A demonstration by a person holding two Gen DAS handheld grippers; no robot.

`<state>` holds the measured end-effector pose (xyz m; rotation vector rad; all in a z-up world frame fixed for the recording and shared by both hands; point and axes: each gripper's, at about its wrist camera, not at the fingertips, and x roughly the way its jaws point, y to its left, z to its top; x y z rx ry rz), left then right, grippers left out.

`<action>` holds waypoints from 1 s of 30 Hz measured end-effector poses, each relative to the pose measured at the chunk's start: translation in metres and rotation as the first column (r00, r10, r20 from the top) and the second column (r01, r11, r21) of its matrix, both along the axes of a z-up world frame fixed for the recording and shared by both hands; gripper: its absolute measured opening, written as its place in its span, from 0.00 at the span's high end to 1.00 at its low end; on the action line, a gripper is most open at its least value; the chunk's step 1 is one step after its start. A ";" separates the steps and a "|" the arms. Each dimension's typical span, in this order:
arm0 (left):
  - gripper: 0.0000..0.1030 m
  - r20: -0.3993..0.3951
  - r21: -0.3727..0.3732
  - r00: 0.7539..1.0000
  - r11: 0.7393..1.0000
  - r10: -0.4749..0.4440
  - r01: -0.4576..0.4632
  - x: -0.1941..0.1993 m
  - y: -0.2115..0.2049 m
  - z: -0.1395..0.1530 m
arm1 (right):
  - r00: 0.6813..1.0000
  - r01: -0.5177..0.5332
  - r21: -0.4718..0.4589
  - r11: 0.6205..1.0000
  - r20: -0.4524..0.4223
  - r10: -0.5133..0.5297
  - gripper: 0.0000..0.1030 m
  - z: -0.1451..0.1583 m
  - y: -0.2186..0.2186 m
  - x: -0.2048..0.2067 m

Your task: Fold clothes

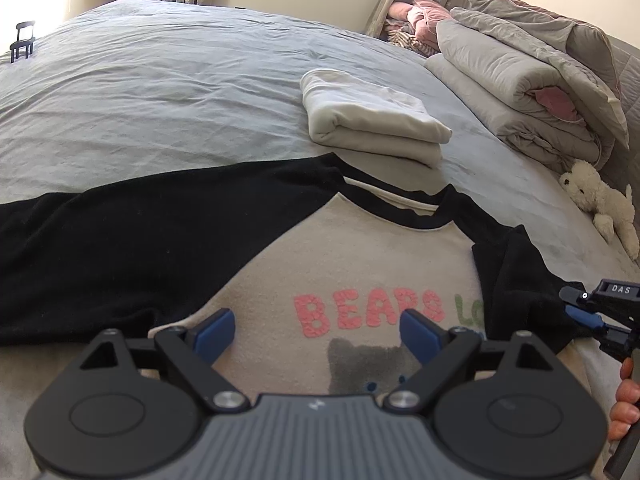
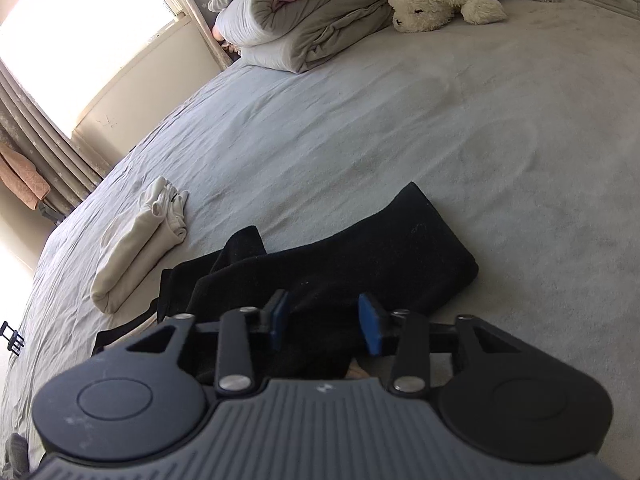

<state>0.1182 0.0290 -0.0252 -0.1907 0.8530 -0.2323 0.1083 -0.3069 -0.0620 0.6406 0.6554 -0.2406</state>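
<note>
Sweatshirt (image 1: 360,264) lies face up on the grey bed (image 1: 160,80). It has a cream body, black raglan sleeves and pink "BEARS" lettering over a grey bear print. It fills the near half of the left wrist view, with the collar towards 12 o'clock and one long sleeve stretched out to 9 o'clock.

The left gripper (image 1: 316,332) hovers over the chest print with its blue pads spread wide and nothing between them.

The right gripper (image 2: 324,318) is over at 3 o'clock on the other black sleeve (image 2: 380,248). Its own camera shows bunched black fabric filling the gap between the pads, so it's pinching that sleeve (the cuff end flops out towards 1 o'clock). In the left wrist view a hand (image 1: 624,400) is visible on its handle.

A folded cream garment (image 1: 372,120) sits past the collar at 12 o'clock, well clear of the sweatshirt. A rolled grey duvet (image 1: 520,80) is at 2 o'clock, with a white plush dog (image 1: 600,200) just beside it.
</note>
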 end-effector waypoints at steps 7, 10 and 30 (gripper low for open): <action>0.38 -0.027 -0.218 0.997 0.974 -0.070 0.062 0.009 0.015 0.001 | 0.961 -0.182 -0.156 0.971 0.182 0.209 0.97 0.038 0.042 -0.008; 0.35 -0.035 -0.319 0.995 0.945 -0.089 0.073 0.010 0.020 0.003 | 0.912 -0.282 -0.228 0.932 0.237 0.334 0.97 0.053 0.066 -0.013; 0.29 -0.169 -0.548 0.985 0.832 -0.013 -0.084 0.019 0.052 -0.018 | 0.505 -0.769 -0.461 0.442 -0.015 0.863 0.97 0.013 0.217 -0.047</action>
